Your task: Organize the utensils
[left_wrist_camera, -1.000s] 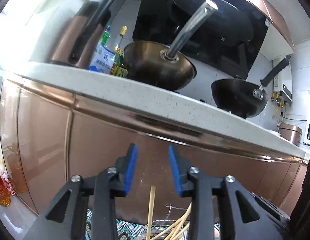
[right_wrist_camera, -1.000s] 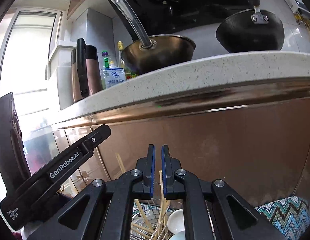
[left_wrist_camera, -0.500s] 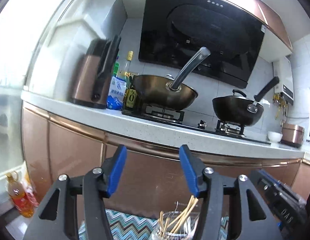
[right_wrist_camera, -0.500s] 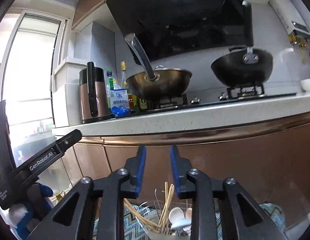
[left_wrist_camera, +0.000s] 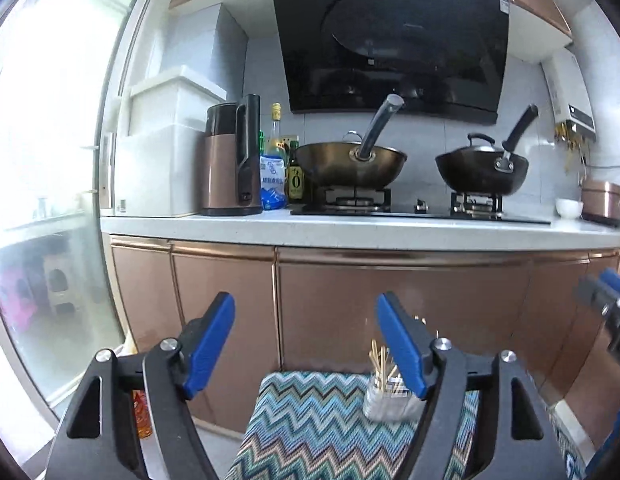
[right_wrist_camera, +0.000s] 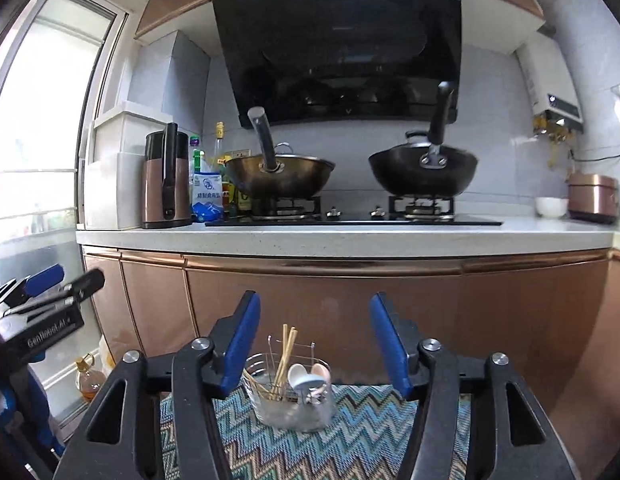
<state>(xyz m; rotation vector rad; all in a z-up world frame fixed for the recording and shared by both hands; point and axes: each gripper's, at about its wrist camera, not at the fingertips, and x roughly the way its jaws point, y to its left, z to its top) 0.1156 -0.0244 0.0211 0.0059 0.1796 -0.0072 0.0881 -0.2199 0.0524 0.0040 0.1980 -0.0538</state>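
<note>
A clear utensil holder [right_wrist_camera: 292,400] stands on a zigzag-patterned cloth [right_wrist_camera: 349,444]. It holds wooden chopsticks [right_wrist_camera: 286,354] and several spoons [right_wrist_camera: 308,376]. It also shows in the left wrist view [left_wrist_camera: 383,398], partly behind a finger. My right gripper [right_wrist_camera: 313,344] is open and empty, pulled back from the holder. My left gripper [left_wrist_camera: 306,344] is open and empty, to the left of the holder; it also appears at the left edge of the right wrist view [right_wrist_camera: 42,284].
Copper-coloured cabinet doors [right_wrist_camera: 329,300] stand behind the cloth under a white counter [right_wrist_camera: 341,238]. On the counter are two woks [right_wrist_camera: 280,176], a kettle [right_wrist_camera: 166,182], bottles and a rice cooker [right_wrist_camera: 591,196]. An oil bottle [right_wrist_camera: 88,376] stands on the floor left.
Both grippers have pulled back and away from the holder and opened wide. The right gripper went from nearly shut to open. The holder now looks smaller and farther off.
</note>
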